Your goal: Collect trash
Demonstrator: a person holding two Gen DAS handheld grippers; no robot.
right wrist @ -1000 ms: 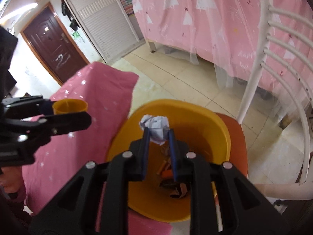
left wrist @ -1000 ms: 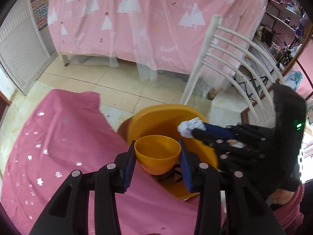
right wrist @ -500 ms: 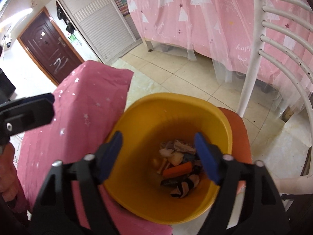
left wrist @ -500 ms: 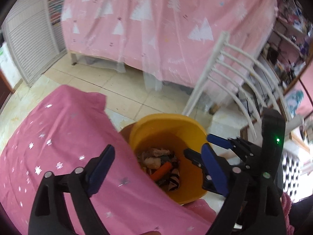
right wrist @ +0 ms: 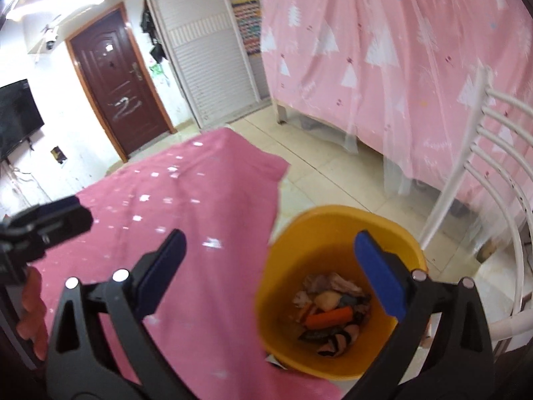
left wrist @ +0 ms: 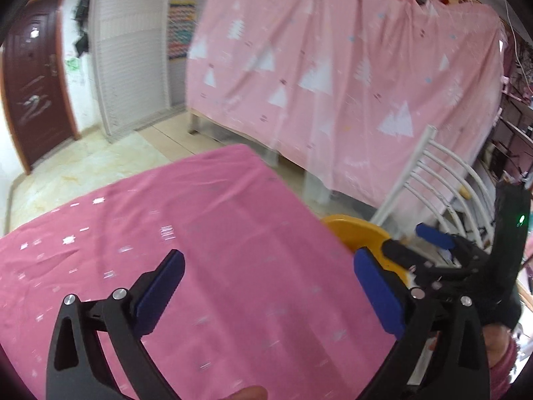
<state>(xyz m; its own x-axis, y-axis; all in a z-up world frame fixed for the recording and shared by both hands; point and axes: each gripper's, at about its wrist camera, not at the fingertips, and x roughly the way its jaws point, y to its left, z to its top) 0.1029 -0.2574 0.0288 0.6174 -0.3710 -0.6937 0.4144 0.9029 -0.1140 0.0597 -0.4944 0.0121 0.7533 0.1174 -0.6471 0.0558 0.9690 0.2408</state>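
Note:
My left gripper (left wrist: 269,255) hovers over the pink star-print tablecloth (left wrist: 200,233), its jaws opening wide with nothing between them. The rim of the yellow bin (left wrist: 353,230) shows at the cloth's right edge. In the right wrist view the bin (right wrist: 283,266) stands just off the table's corner and holds a heap of trash (right wrist: 329,306), including an orange stick and striped scraps. My right gripper (right wrist: 270,236) hangs above the bin's left rim, jaws opening and empty. It also appears as the right gripper (left wrist: 413,241) in the left wrist view.
A white slatted chair (right wrist: 483,183) stands right behind the bin. A pink curtain with white trees (left wrist: 333,66) hangs across the back above the tiled floor (right wrist: 316,153). A brown door (right wrist: 116,83) is at the far left. A hand (right wrist: 30,306) grips the left tool.
The left gripper let go of a small orange cup and the right one dropped a crumpled paper. Both opened wide. The left swung away from the bin over the table, and the right rose a little.

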